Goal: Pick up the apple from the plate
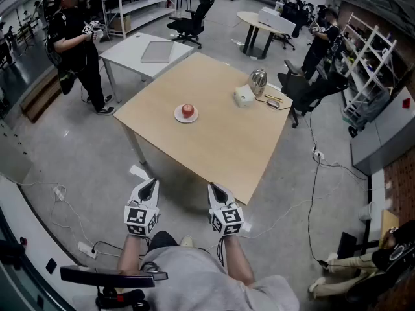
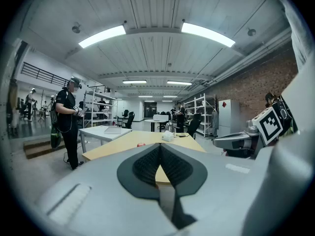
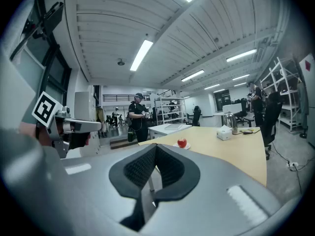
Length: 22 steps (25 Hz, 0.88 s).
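Your left gripper [image 1: 149, 185] and right gripper [image 1: 215, 189] each have their fingers closed tip to tip with nothing between them, so you must spread one pair before any grasp. The apple [image 1: 188, 110] lies well ahead of both sets of fingertips, beyond the near edge of the table [image 1: 227, 141]. In the head view it sits roughly between the lines the two pairs point along. It rests at the middle of a small white plate [image 1: 178, 116]. The apple is red, round and glossy, and it appears whole. Judge it firm, moderately light and smooth enough to slip. It is also liable to bruise under a hard squeeze. Take it across its widest girth, one finger on each side, above the plate's rim, so that the shallow plate, probably light, is not dragged or tipped.
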Each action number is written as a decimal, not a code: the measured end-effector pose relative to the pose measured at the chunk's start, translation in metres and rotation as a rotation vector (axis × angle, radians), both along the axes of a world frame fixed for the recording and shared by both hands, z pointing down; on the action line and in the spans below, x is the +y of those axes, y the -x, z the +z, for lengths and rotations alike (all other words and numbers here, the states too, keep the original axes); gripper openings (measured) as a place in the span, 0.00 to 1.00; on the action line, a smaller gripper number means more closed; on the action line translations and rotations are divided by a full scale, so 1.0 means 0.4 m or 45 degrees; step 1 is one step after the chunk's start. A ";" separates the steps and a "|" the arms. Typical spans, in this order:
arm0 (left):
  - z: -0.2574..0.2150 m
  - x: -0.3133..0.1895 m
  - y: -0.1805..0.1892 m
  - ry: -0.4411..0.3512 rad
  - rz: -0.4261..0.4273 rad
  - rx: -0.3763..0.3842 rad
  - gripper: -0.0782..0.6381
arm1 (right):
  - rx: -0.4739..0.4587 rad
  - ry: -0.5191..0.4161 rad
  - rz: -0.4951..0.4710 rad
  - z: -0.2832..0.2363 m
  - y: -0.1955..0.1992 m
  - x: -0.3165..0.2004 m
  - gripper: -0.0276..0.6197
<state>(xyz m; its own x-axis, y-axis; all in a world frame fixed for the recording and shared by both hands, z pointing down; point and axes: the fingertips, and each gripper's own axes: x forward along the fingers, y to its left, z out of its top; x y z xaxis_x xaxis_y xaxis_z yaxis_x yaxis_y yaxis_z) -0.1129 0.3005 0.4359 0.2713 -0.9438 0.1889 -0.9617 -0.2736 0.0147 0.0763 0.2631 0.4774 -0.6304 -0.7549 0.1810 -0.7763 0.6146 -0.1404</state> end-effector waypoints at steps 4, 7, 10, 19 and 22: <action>0.006 -0.008 0.010 -0.007 -0.013 -0.008 0.14 | -0.011 -0.012 -0.020 0.005 0.015 -0.012 0.05; 0.013 -0.011 0.014 -0.002 -0.020 -0.015 0.14 | -0.012 0.000 -0.027 0.015 0.019 -0.018 0.05; 0.011 -0.009 0.021 -0.003 -0.031 -0.018 0.14 | -0.005 0.003 -0.033 0.018 0.024 -0.023 0.05; 0.012 -0.020 0.057 0.012 -0.062 -0.028 0.14 | 0.004 0.012 -0.038 0.018 0.044 -0.053 0.05; 0.021 -0.052 0.075 0.014 -0.055 -0.026 0.14 | 0.014 0.027 -0.034 0.033 0.062 -0.079 0.05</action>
<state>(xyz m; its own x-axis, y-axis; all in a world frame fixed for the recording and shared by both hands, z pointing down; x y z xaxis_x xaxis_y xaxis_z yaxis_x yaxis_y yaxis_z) -0.1428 0.2798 0.4443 0.2260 -0.9524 0.2048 -0.9729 -0.2314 -0.0025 0.0516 0.2314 0.4905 -0.6483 -0.7336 0.2039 -0.7611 0.6323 -0.1448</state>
